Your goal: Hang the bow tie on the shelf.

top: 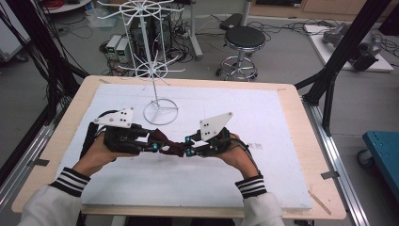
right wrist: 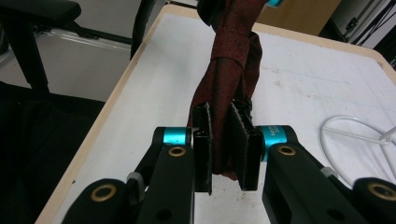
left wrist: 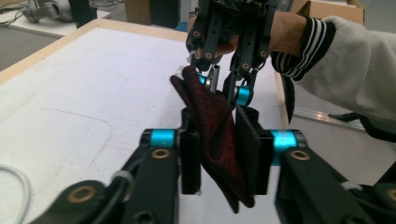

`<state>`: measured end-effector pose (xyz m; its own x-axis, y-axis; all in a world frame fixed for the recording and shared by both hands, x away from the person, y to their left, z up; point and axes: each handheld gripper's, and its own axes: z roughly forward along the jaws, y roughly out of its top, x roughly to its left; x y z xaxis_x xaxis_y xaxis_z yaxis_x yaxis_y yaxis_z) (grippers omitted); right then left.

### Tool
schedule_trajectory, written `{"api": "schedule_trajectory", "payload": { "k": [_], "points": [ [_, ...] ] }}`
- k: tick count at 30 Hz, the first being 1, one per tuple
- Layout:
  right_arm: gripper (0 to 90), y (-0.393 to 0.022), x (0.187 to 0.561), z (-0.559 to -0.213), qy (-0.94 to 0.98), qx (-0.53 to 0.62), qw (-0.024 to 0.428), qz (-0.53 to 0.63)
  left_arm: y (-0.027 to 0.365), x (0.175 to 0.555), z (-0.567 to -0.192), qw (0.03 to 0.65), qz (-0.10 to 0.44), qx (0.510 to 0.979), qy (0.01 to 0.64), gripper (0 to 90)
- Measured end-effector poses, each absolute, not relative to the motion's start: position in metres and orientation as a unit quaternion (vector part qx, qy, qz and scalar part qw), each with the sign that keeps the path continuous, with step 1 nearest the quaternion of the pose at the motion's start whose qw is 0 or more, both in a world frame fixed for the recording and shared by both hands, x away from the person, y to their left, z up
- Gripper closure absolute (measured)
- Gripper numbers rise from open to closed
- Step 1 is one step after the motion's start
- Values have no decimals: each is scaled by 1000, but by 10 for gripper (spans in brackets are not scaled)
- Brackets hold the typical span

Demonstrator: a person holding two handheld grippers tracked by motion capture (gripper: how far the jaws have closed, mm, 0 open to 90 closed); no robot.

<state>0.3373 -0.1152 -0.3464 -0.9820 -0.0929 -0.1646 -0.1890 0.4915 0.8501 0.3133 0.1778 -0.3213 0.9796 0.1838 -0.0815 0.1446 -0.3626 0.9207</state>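
You hold a claw in each hand above the middle of the counter [top: 291, 141], which carries a white sheet [top: 235, 179] over its wooden top.

Left claw [top: 153, 147]: your left hand [top: 96, 155] grips it at the left of the high view. Its jaws are closed on one end of a dark red cloth [top: 167, 141]. In the left claw view the cloth [left wrist: 217, 140] sits pinched between the two black pads, with a short tail hanging below them.

Right claw [top: 188, 151]: your right hand [top: 240, 155] grips it at the right of the high view. Its jaws are closed on the other end of the cloth. In the right claw view the cloth [right wrist: 229, 93] rises from between the pads as a folded, bunched strip, and a small end shows below them.

Cloth position: it spans the short gap between the two claws, held clear of the sheet. The claws point toward each other and stand close together. In the left claw view the right claw [left wrist: 224, 81] is straight ahead, clamped on the far end.

A white wire rack [top: 155, 56] stands on the far part of the sheet, beyond the claws. Its round base ring [top: 161, 112] rests on the sheet, just beyond the left claw.

A stool [top: 243, 40] stands on the floor past the counter.
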Motion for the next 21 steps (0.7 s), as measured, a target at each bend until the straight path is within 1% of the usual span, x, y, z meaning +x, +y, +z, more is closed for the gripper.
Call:
{"api": "schedule_trajectory", "payload": {
  "k": [5, 10, 11, 12, 13, 14, 15, 16, 17, 18, 19, 21],
  "points": [
    [804, -116, 339, -346, 859, -76, 49, 504, 178, 313, -320, 556, 25, 825, 99, 826],
    [795, -115, 340, -347, 856, -78, 49, 508, 179, 312, -319, 554, 28, 826, 100, 830],
    [718, -115, 339, -347, 856, -72, 59, 509, 179, 312, -319, 553, 29, 826, 101, 832],
    [562, -114, 338, -347, 854, -62, 72, 511, 180, 312, -319, 550, 31, 829, 98, 832],
    [562, -114, 338, -347, 854, -62, 72, 511, 180, 312, -319, 551, 32, 828, 99, 832],
    [180, -113, 334, -348, 846, -2, 105, 523, 180, 312, -319, 553, 31, 827, 100, 832],
    [32, -112, 335, -349, 839, 16, 101, 534, 181, 312, -318, 554, 33, 826, 99, 832],
    [32, -112, 335, -349, 839, 16, 101, 534, 182, 312, -317, 555, 36, 825, 100, 832],
    [4, -112, 335, -349, 836, 23, 106, 538, 183, 311, -317, 558, 38, 823, 103, 832],
    [5, -112, 335, -348, 831, 25, 116, 544, 184, 312, -316, 557, 40, 823, 102, 832],
    [5, -116, 335, -346, 816, 36, 109, 567, 185, 312, -315, 560, 42, 821, 105, 832],
    [5, -120, 334, -345, 808, 43, 111, 577, 189, 312, -314, 562, 45, 818, 110, 831]
  ]
}}
